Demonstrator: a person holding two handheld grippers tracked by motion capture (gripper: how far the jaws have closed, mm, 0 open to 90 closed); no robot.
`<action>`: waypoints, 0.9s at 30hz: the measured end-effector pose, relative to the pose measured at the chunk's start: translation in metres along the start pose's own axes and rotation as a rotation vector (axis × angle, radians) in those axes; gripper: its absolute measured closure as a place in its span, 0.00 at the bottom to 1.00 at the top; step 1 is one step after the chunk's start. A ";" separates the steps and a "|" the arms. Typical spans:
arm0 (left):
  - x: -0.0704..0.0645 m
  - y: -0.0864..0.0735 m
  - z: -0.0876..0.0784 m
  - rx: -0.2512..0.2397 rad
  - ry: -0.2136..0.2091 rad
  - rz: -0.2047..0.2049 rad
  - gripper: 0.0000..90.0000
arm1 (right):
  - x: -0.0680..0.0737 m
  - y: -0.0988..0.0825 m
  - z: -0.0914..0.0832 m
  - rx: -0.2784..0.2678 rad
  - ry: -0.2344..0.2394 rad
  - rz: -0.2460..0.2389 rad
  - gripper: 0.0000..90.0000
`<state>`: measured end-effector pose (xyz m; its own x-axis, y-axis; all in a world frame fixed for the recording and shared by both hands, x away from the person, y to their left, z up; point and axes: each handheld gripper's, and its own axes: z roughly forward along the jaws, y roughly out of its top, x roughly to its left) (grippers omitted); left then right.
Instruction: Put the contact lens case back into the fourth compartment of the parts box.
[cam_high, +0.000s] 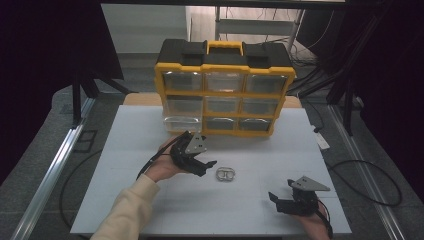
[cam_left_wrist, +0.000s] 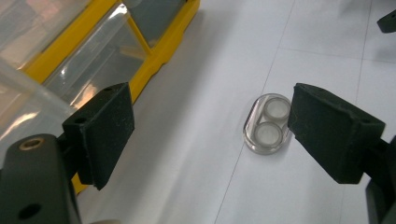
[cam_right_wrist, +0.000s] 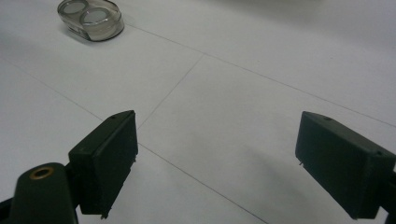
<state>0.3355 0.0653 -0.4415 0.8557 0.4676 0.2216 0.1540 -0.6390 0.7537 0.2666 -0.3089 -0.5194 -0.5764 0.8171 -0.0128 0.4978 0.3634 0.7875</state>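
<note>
A small clear oval case with two round white wells lies flat on the white table, in front of the organizer. My left gripper hovers just left of it, open and holding nothing. In the left gripper view the case lies past the jaws, its right edge hidden behind the right jaw, and the gripper is wide open. My right gripper rests open near the table's front right, apart from the case. In its own view the right gripper frames bare table, with the case far off at the top left.
A yellow and black organizer with clear drawers stands at the back centre. Its bottom-left drawer sticks out a little. The organizer's yellow frame runs close along the left jaw. Cables trail off both table sides.
</note>
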 end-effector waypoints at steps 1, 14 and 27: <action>0.000 0.000 0.001 0.002 -0.004 -0.003 0.17 | 0.000 0.000 0.000 -0.001 0.001 0.000 0.15; 0.001 0.006 0.018 0.031 -0.052 -0.003 0.17 | 0.001 0.000 -0.001 -0.004 0.004 -0.005 0.15; 0.005 0.007 0.032 0.057 -0.101 -0.017 0.16 | 0.001 0.000 -0.001 -0.001 0.003 -0.003 0.15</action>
<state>0.3568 0.0431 -0.4548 0.8979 0.4163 0.1431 0.1944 -0.6666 0.7196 0.2650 -0.3090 -0.5189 -0.5795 0.8149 -0.0133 0.4953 0.3651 0.7883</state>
